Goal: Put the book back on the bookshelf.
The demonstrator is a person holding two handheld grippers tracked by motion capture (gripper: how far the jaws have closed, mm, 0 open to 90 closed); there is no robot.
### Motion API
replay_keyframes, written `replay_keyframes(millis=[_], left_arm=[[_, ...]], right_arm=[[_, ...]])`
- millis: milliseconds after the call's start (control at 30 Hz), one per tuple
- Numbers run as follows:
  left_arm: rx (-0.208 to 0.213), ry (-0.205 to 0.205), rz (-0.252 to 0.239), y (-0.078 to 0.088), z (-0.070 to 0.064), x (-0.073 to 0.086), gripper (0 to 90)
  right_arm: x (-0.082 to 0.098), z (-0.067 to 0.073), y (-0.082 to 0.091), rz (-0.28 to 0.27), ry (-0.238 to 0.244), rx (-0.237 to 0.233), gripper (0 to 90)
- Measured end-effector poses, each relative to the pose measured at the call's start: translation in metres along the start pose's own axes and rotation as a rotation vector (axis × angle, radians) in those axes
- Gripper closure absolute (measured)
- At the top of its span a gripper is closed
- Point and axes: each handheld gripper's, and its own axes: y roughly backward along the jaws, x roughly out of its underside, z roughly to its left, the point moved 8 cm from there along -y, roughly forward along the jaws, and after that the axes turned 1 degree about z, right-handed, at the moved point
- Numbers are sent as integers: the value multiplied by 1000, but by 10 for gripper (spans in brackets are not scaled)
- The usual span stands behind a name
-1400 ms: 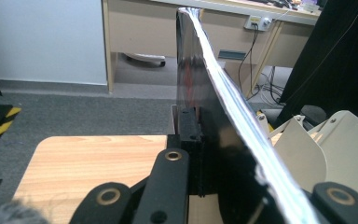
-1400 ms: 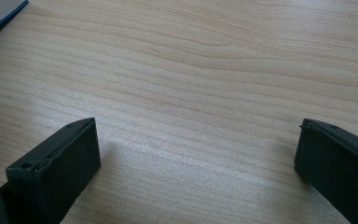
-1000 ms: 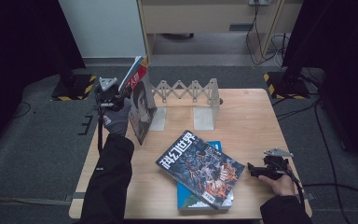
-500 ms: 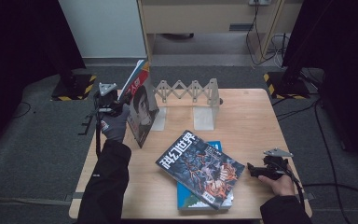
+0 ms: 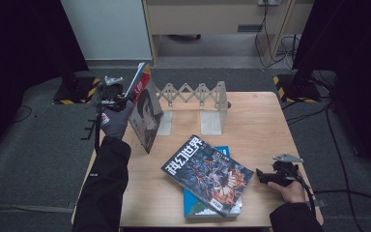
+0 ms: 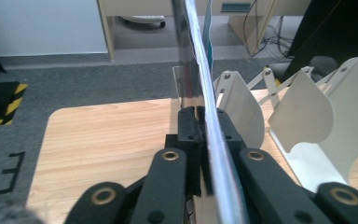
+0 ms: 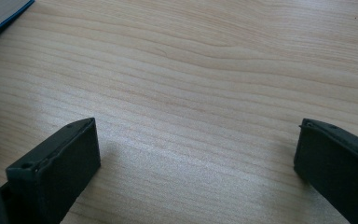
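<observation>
At the left edge of the table (image 5: 265,116), in the upper left of the high view, the left gripper (image 5: 113,92) is clamped on a magazine (image 5: 146,116) and holds it upright on its lower edge, just beside the leftmost divider of the white folding rack (image 5: 207,99). In the left gripper view the jaws are pressed together on the magazine's (image 6: 209,116) thin edge, which runs straight up the middle of the frame, with the rack's curved plates (image 6: 303,116) to the right.

The magazine looks light, thin and floppy, with a glossy cover that could slide between the pads. Held by one edge alone it will likely sag or fan open, so a grip near the spine, low and close to the middle of its length, should keep it flattest while it goes into a slot. The pages would crease if pinched too hard at a corner.

At the lower right, the right gripper (image 5: 270,175) rests on the bare wood with its jaws spread wide and nothing between them. Two more magazines (image 5: 207,174) lie stacked flat at the lower centre of the table.
</observation>
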Motion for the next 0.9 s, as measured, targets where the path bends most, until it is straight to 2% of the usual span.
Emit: replay_keyframes(millis=[133, 200, 367, 400, 433, 567, 600, 667, 767, 900], left_arm=[[-11, 32, -45, -1, -2, -1, 863], [-25, 30, -73, -2, -6, -2, 864], [-54, 38, -104, -4, -9, -5, 864], [-61, 49, -118, -5, -10, -7, 864], [-76, 46, -122, -6, -12, -9, 864], [-90, 49, -122, -7, -12, -10, 864], [-109, 48, -122, -7, -11, -9, 864], [-120, 39, -119, -6, -12, -8, 864], [-129, 22, -110, -6, -13, -6, 863], [-143, 29, -113, -5, -13, -4, 863]], right_arm=[[0, 0, 0, 0, -1, -2, 5], [0, 0, 0, 2, 1, -4, 5], [0, 1, 0, 3, 0, -5, 5], [0, 1, 0, 3, 0, -5, 5], [0, 1, 0, 3, 0, -5, 4], [0, 1, 0, 2, 2, -6, 4], [0, 1, 0, 3, 2, -8, 4], [0, 1, 0, 2, 2, -9, 4], [0, 1, 0, 3, 1, -10, 4], [0, 1, 0, 3, 2, -10, 4]])
